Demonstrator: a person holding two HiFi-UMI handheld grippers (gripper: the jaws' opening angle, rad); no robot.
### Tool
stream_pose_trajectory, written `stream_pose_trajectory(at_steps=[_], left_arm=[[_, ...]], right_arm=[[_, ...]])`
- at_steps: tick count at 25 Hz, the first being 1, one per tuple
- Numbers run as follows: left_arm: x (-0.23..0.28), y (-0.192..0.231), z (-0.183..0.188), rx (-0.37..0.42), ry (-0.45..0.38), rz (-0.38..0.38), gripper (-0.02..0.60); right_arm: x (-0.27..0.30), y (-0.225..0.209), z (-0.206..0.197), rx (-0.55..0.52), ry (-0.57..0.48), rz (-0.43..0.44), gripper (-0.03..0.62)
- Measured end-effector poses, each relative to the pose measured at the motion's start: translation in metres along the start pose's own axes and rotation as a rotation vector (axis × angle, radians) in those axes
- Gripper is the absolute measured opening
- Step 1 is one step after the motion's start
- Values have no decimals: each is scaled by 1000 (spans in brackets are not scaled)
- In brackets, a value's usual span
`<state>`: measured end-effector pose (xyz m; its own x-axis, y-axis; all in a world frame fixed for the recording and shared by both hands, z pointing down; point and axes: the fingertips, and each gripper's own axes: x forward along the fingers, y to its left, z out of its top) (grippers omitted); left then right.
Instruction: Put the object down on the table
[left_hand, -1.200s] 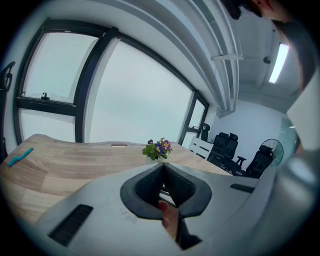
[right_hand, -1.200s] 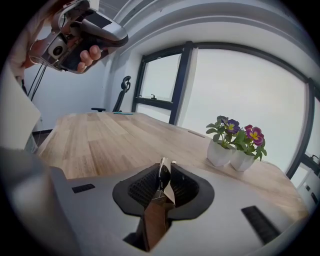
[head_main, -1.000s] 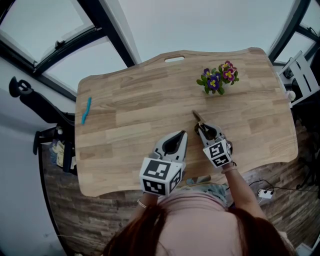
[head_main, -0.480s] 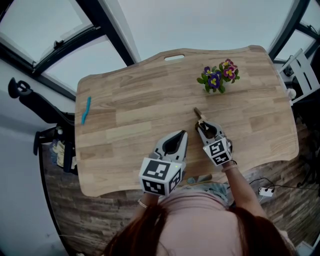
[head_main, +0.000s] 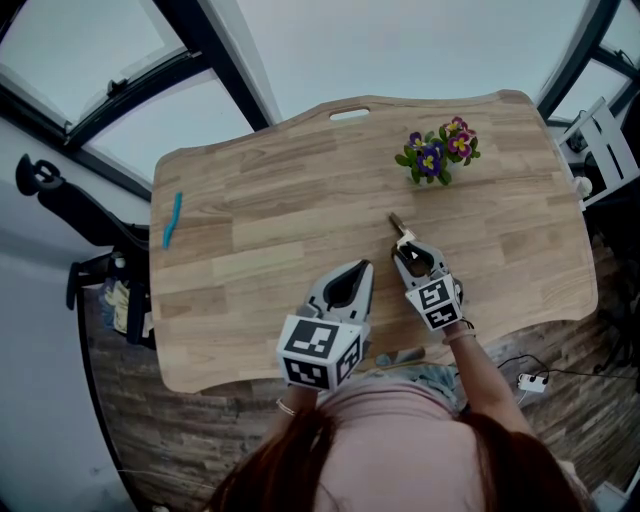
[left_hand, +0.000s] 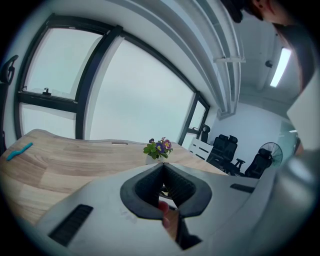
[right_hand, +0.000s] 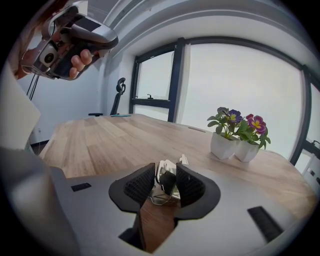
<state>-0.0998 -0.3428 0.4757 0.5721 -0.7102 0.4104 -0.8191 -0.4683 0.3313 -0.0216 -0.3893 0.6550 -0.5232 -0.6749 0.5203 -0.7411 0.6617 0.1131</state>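
Object: small black-and-silver metal item with a pale end (right_hand: 166, 181), lying on the light wooden plank surface (head_main: 280, 210), near its front edge and right of centre. In the head view its pale end and a thin brown tip (head_main: 401, 232) stick out ahead of the right gripper (head_main: 408, 250), toward the far edge.

Right gripper: tilted nose-down over the surface. Its black ribbed fingers (right_hand: 141, 185) have just been opening and now stand apart, with the item between them. The pads sit just beside its sides; no clear squeeze is visible.

Left gripper (head_main: 365, 266): held just left of the right one, also over the front part of the surface. Its fingers (left_hand: 150, 182) are closed tip to tip with nothing between them.

Surroundings: two small white pots of purple and pink flowers (head_main: 437, 155) stand side by side beyond the item, toward the far right corner. A slim turquoise stick (head_main: 173, 220) lies at the left edge, well apart from both grippers. An oval handle slot (head_main: 348, 116) is cut into the far edge.
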Motion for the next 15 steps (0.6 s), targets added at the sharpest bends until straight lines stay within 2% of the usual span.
stream_pose_trajectory(at_steps=[3, 8, 15], left_arm=[[-1, 1, 2, 4, -7, 0, 2], [-3, 0, 4, 15, -20, -5, 2], [-9, 2, 8, 35, -58, 16, 2]], right_arm=[[1, 2, 0, 15, 4, 9, 126], [-3, 0, 2, 53, -1, 2, 126], [-17, -3, 19, 98, -74, -13, 124]])
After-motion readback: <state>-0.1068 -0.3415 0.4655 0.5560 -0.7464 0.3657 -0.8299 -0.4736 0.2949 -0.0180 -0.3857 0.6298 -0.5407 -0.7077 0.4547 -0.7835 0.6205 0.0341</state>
